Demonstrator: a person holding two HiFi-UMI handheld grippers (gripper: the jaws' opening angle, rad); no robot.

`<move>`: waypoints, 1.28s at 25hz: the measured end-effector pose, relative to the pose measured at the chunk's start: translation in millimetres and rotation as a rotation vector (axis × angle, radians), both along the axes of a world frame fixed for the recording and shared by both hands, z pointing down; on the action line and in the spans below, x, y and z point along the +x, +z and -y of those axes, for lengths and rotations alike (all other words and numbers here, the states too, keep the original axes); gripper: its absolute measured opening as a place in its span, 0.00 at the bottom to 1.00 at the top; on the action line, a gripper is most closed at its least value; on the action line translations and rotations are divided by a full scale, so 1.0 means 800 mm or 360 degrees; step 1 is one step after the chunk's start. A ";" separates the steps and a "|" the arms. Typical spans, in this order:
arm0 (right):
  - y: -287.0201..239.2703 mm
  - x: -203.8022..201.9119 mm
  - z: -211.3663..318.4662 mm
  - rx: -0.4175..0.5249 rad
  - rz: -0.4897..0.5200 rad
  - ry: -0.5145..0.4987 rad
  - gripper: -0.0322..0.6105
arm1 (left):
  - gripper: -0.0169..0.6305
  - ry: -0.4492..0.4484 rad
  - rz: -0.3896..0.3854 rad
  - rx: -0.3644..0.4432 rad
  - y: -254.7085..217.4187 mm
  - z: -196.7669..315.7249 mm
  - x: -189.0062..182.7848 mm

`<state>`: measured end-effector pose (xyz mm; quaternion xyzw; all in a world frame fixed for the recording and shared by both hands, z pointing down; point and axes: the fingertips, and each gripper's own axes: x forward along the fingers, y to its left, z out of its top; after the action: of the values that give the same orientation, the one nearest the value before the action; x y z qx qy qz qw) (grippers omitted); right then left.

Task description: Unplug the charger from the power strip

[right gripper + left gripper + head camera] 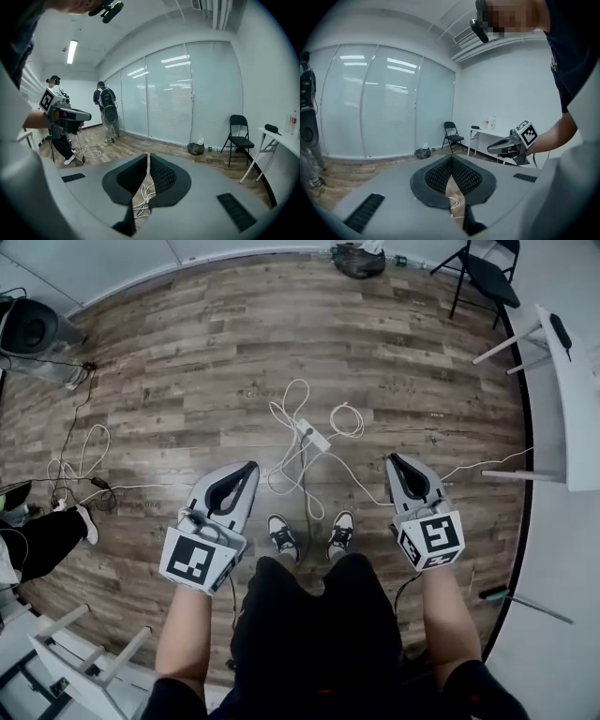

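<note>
A white power strip (316,437) lies on the wood floor ahead of my shoes, among loops of white cable (347,420). A small dark charger plug (307,431) sits on its near end. My left gripper (248,467) hangs above the floor, left of the strip and nearer me, its jaws shut on nothing (451,157). To the right of the strip my right gripper (395,459) is held at the same height, also shut and empty (148,154). Neither touches the strip. Each gripper view shows white cable on the floor through the slit between the pads.
A black folding chair (483,273) and a dark bag (358,261) stand by the far wall. A white table (574,381) runs along the right. More cables (80,460) and another person's leg (47,540) are at the left. Two people (107,110) stand by the glass wall.
</note>
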<state>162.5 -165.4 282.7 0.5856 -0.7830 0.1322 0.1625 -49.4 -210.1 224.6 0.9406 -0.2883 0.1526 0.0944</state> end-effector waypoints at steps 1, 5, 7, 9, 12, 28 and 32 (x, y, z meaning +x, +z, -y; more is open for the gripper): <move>0.027 0.002 0.012 -0.0012 -0.0008 -0.0023 0.09 | 0.06 0.0002 0.0011 -0.0003 0.026 0.009 0.010; 0.139 0.002 0.051 -0.0061 -0.0007 -0.0097 0.09 | 0.06 0.0009 0.0055 -0.0017 0.143 0.037 0.047; 0.193 -0.002 0.064 -0.0082 0.0003 -0.0139 0.09 | 0.06 0.0004 0.0047 -0.0038 0.197 0.046 0.062; 0.252 -0.001 0.071 -0.0110 0.0007 -0.0170 0.09 | 0.06 -0.0004 0.0051 -0.0069 0.252 0.053 0.072; 0.350 0.008 0.079 -0.0158 0.0018 -0.0172 0.09 | 0.06 -0.0015 0.0080 -0.0125 0.347 0.067 0.078; 0.848 0.003 0.105 -0.0366 0.0068 -0.0266 0.27 | 0.06 0.0197 0.0145 -0.0336 0.859 0.110 0.105; 0.956 -0.026 0.110 -0.0448 0.0025 -0.0388 0.28 | 0.06 0.0244 0.0166 -0.0374 0.953 0.126 0.114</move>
<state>141.6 -253.1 1047.6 0.4569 -0.8232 0.2245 0.2515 41.5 -310.9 987.1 0.9331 -0.2004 0.2408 0.1767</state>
